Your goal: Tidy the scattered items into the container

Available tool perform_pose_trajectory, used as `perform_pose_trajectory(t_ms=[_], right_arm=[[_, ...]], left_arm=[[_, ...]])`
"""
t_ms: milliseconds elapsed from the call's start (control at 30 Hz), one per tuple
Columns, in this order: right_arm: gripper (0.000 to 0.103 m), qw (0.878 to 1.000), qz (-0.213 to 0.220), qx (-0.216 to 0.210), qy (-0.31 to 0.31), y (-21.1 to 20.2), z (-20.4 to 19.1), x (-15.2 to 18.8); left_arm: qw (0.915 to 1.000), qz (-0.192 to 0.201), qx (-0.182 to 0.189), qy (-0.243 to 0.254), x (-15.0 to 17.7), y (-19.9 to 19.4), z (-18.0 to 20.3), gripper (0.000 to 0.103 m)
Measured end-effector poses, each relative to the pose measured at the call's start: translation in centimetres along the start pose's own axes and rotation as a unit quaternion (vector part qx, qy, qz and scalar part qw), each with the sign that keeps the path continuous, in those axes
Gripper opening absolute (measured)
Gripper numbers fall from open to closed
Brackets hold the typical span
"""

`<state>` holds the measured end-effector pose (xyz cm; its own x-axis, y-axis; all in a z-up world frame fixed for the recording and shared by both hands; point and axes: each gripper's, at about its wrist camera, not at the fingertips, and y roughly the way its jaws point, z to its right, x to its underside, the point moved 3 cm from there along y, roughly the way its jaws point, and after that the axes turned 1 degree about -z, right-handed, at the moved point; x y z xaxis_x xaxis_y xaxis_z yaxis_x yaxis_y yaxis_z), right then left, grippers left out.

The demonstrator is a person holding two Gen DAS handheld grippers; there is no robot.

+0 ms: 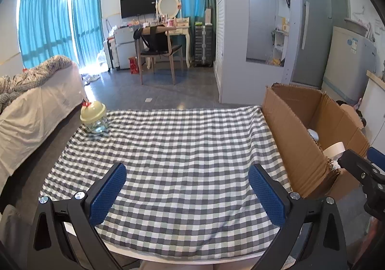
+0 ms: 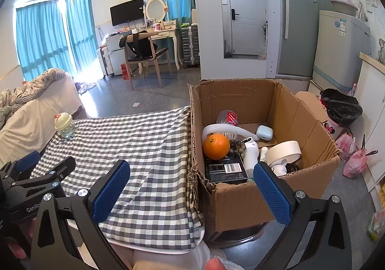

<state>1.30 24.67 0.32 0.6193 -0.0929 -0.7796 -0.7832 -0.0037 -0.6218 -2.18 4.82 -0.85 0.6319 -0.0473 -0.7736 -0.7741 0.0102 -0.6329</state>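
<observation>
- Cardboard box [image 2: 240, 200], brown and corrugated with ragged flaps, stands at the right edge of the table [image 1: 168, 149], which is draped in grey-and-white checked cloth.
- Only the right wrist view looks into it: a round orange fruit [image 2: 216, 146], a white tape roll [image 2: 285, 152], a black barcoded carton [image 2: 226, 170], a red can [image 2: 231, 118].
- From the left wrist view only the tape's rim shows above the box wall.
- Pale-green domed jar with a clear base [image 1: 93, 117] sits apart at the table's far left corner.
- Left tongs [image 1: 190, 194] gape wide, holding nothing.
- Right tongs [image 2: 192, 194] likewise spread, empty.
</observation>
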Motion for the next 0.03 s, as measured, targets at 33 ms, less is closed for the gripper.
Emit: perform_pose_trajectory(t_ms=[33], right_arm=[[0.103,1.0,0.0,0.0,0.001,-0.01,0.03,0.02]], left_arm=[[1.0,0.001,0.0,0.002,-0.05,-0.05,0.07,0.103]])
